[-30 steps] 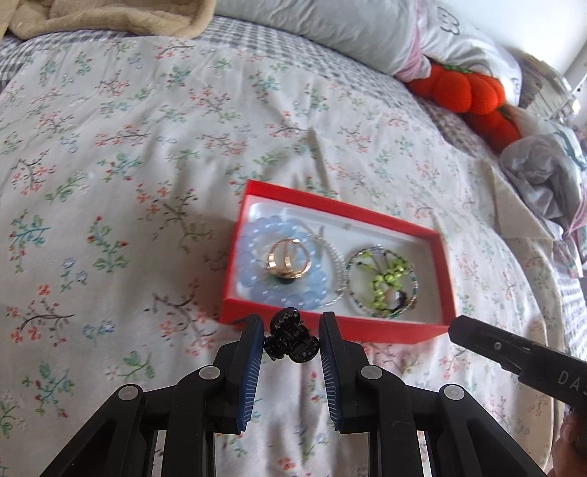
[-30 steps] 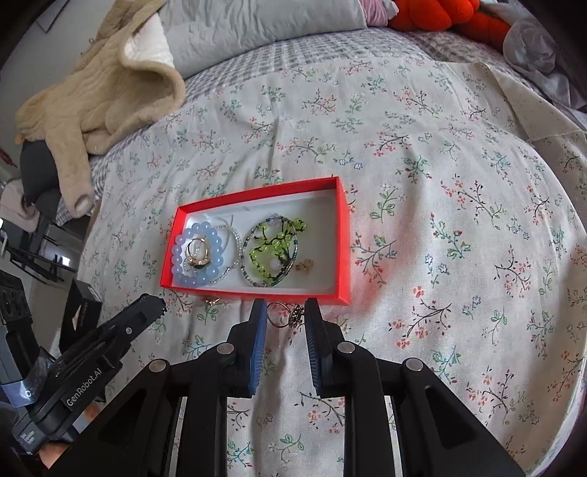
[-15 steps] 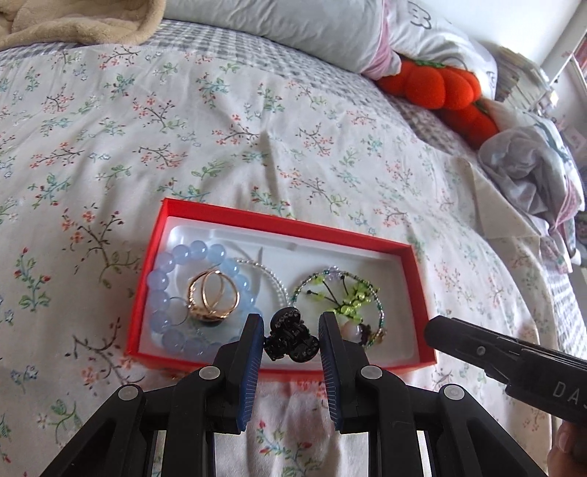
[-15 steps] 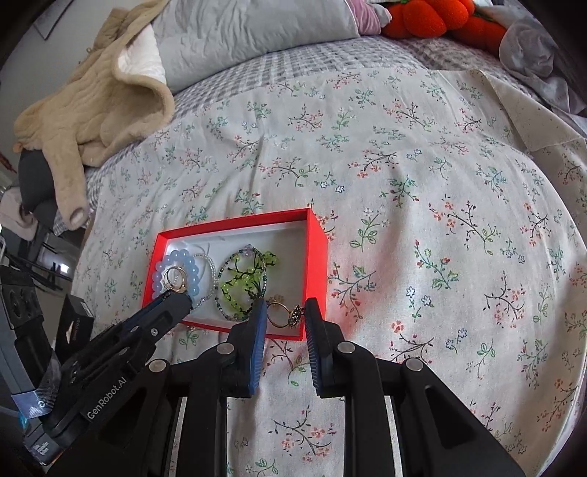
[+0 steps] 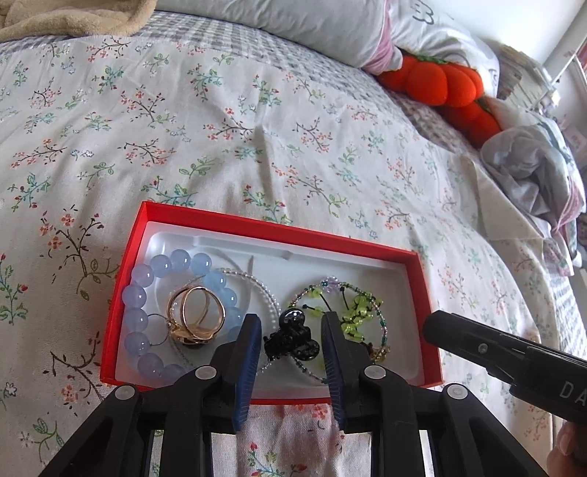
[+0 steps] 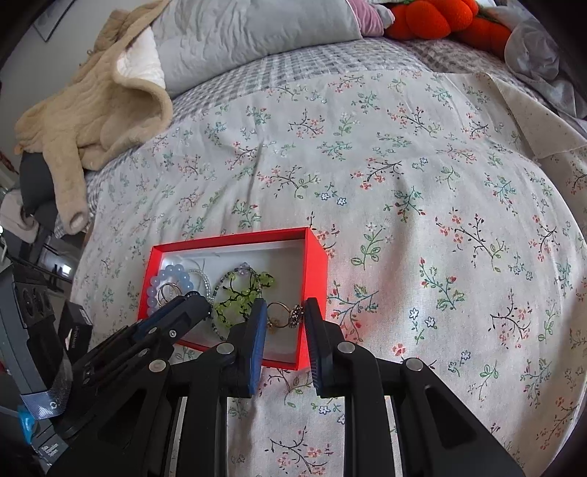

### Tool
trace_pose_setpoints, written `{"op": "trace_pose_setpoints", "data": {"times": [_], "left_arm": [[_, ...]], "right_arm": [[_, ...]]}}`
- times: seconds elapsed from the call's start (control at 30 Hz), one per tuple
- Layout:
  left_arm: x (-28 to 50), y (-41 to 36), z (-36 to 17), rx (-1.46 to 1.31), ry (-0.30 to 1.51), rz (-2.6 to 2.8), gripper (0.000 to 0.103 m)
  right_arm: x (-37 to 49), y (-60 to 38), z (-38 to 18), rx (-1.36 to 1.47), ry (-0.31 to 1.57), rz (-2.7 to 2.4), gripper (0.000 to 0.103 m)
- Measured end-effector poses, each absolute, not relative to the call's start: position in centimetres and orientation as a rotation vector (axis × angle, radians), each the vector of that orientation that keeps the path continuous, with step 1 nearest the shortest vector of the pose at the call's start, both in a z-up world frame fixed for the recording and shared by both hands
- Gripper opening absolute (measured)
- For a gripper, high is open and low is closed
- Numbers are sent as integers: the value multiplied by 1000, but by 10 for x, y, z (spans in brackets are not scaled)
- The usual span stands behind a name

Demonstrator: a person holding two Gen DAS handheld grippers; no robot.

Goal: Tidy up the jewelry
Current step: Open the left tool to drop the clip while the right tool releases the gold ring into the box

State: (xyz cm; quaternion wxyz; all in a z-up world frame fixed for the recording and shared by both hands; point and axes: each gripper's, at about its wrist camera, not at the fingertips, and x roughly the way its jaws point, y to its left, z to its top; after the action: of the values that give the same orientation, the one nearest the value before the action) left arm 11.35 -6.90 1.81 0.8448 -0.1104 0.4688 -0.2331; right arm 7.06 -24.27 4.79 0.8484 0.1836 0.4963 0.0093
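Note:
A red jewelry box (image 5: 423,293) (image 6: 315,264) with a white liner lies on the floral bedspread. Inside are a blue bead bracelet (image 5: 141,315) (image 6: 172,273), gold rings (image 5: 196,315), a clear bead strand (image 5: 264,293) and a green beaded bracelet (image 5: 357,306) (image 6: 238,293). My left gripper (image 5: 290,330) is shut on a small black hair claw (image 5: 290,339), held over the box's near middle. My right gripper (image 6: 284,317) is shut on a gold ring with a dark ornament (image 6: 284,315), over the box's right end. The right gripper's finger shows in the left wrist view (image 5: 477,348).
A beige fleece garment (image 6: 91,110) and grey pillow (image 6: 256,33) lie at the bed's head. Orange pumpkin plushes (image 5: 440,80) and crumpled clothes (image 5: 532,172) sit at the far right. Dark boxes (image 6: 33,312) stand beside the bed on the left.
Both grippers moved forward with their pieces, from in front of the box's near wall to over its inside. Both stay shut.

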Motion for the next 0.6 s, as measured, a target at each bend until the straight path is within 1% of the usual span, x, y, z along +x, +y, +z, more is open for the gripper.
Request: {"op": "trace_pose_setpoints", "data": {"times": [0.13,0.27,0.4,0.6], "left_arm": [[107,-62,29,-238,961,-493,39],[98,-47,40,-245,937,-476,44],[96,-32,41,-224,964,-407,51],[100,-9,29,-250,1024,-337,52]], "right_arm": [[70,-245,49,395,1035,13,22],[72,-243,52,404,1021,19,22],[79,-235,51,395,1019,33,22],[91,-228,43,411,1010,65,23]]}}
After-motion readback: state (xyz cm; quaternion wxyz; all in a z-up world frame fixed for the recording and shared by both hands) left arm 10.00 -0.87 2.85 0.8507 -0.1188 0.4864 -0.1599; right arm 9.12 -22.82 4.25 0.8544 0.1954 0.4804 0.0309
